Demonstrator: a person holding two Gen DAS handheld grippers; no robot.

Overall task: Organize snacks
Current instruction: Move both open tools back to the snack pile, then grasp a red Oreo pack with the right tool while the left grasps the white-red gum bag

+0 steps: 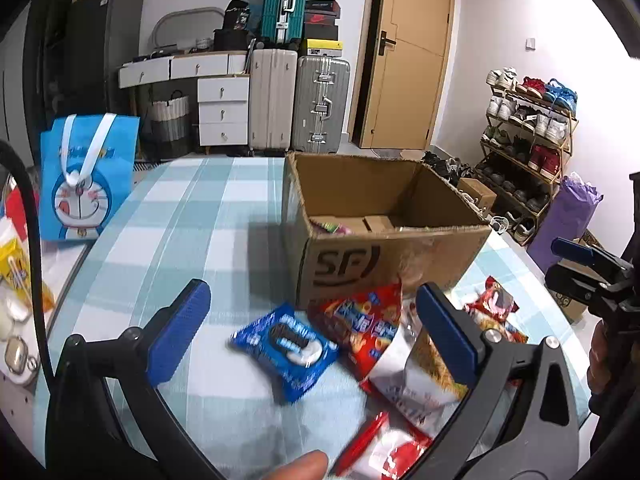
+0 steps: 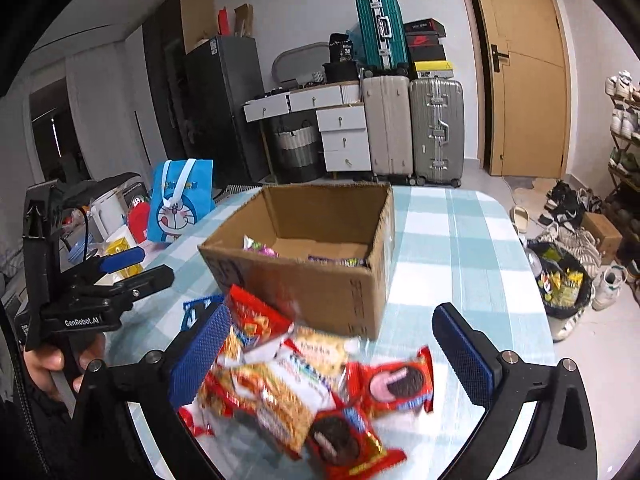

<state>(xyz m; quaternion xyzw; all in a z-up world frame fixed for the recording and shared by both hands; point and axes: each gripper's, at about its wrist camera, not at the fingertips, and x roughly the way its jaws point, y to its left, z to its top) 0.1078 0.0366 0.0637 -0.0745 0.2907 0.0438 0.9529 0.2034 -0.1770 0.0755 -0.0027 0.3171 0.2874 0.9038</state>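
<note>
An open cardboard box (image 1: 360, 264) (image 2: 312, 288) stands on the checked tablecloth with a few small wrapped snacks (image 2: 258, 248) on its floor. In front of it lies a loose pile of packets. In the left wrist view I see a blue cookie packet (image 1: 286, 350) and a red packet (image 1: 360, 328). The right wrist view shows a red cookie packet (image 2: 394, 386) and a noodle snack packet (image 2: 272, 396). My left gripper (image 1: 312, 294) hovers open above the blue packet, holding nothing. My right gripper (image 2: 332, 316) hovers open over the pile, also holding nothing.
A blue cartoon bag (image 1: 86, 184) (image 2: 180, 200) stands at the table's far left, with a kettle and small items beside it. Bare tablecloth (image 2: 460, 248) lies right of the box. Suitcases, drawers and shoes fill the floor beyond the table.
</note>
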